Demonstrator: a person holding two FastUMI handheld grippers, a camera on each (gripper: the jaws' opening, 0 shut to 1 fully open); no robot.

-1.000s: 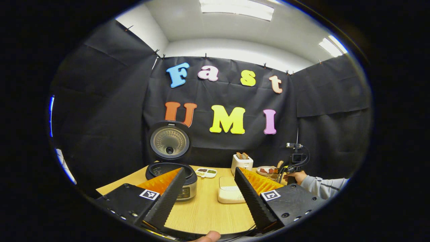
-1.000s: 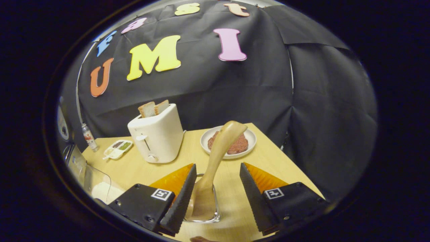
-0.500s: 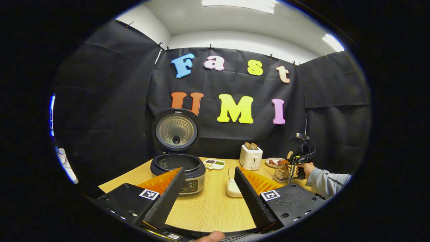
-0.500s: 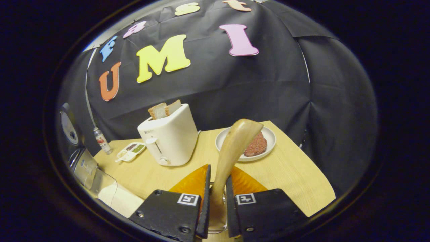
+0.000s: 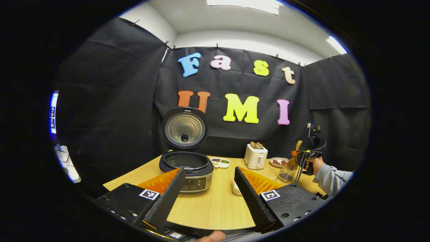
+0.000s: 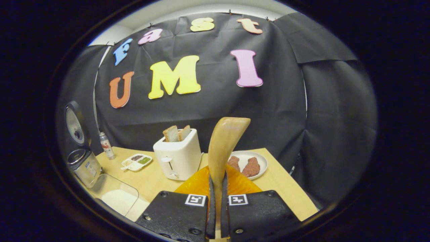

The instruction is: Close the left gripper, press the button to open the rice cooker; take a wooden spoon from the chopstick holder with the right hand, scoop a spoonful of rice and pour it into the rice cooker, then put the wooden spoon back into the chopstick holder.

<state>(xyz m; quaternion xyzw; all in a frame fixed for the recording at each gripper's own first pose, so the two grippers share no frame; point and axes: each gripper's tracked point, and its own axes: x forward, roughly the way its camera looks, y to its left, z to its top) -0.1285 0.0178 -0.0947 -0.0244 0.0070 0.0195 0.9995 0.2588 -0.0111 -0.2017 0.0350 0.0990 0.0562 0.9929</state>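
The rice cooker (image 5: pixel 187 170) stands at the table's left with its lid (image 5: pixel 184 127) up and its pot bare. My left gripper (image 5: pixel 209 170) is open in front of it, with nothing between its fingers. In the right gripper view my right gripper (image 6: pixel 217 179) is shut on the wooden spoon (image 6: pixel 224 141), which rises upright between its fingers. From the left gripper view the spoon (image 5: pixel 293 160) hangs just over the wire chopstick holder (image 5: pixel 287 174), held by the right gripper (image 5: pixel 303 154). The clear rice container (image 6: pixel 116 196) lies low on the left.
A white toaster (image 6: pixel 178 156) with bread stands mid-table, with a plate of meat (image 6: pixel 258 158) to its right and a condiment tray (image 6: pixel 136 162) and a small bottle (image 6: pixel 105 146) to its left. A hand and grey sleeve (image 5: pixel 331 176) reach in at the right.
My right gripper has shut on the spoon handle and lifted the spoon up from the holder. My left gripper has drawn back from the cooker and stays open.
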